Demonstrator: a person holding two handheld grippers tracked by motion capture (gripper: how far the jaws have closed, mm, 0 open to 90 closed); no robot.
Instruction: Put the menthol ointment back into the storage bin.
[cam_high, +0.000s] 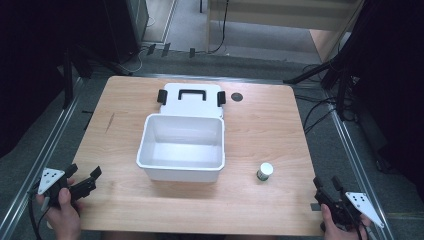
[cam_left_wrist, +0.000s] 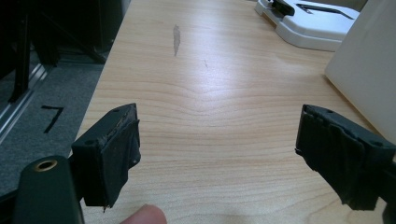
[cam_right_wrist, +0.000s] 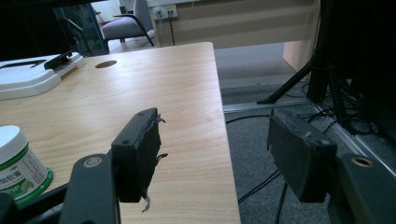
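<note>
A white open box (cam_high: 181, 146) stands in the middle of the wooden table (cam_high: 260, 125), its wall (cam_left_wrist: 364, 70) at the right edge of the left gripper view. Its lid (cam_high: 191, 97) with black latches and handle lies flat behind it; the lid (cam_left_wrist: 310, 23) and the lid (cam_right_wrist: 32, 72) appear in both gripper views. A small white jar with a green label (cam_high: 264, 171) stands right of the box; the jar (cam_right_wrist: 18, 165) is left of my right gripper. My left gripper (cam_high: 84, 176) is open at the table's front left corner. My right gripper (cam_high: 327, 186) is open at the front right edge.
A dark round hole (cam_high: 236, 96) sits in the table near the far edge, right of the lid. Tripod legs and cables (cam_right_wrist: 308, 74) lie on the floor right of the table. A metal rail (cam_high: 45, 150) runs along the left side.
</note>
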